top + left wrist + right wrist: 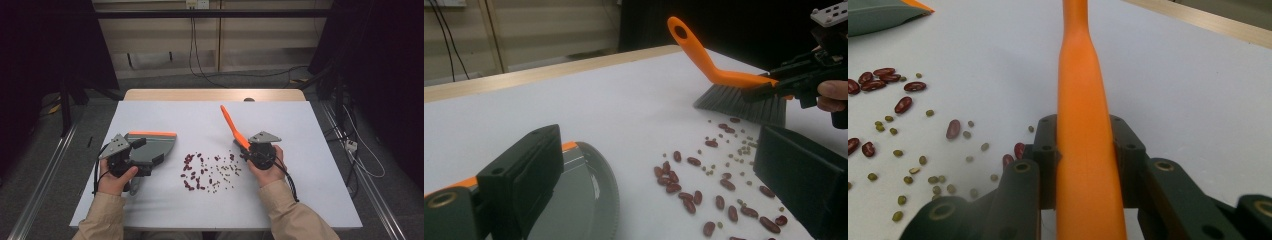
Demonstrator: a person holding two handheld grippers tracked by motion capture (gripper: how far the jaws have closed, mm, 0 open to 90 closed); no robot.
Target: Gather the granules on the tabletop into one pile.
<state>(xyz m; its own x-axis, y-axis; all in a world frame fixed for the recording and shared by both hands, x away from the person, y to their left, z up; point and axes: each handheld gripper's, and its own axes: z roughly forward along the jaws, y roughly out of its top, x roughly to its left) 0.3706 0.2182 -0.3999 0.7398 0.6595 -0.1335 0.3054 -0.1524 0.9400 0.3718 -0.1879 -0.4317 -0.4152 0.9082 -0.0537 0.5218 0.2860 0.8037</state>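
The right tongs clamp the orange-handled plastic brush. The left tongs grip the grey dustpan with orange rim, left of the scattered red and green beans mid-table. No beans are in the pan; sweeping remains.
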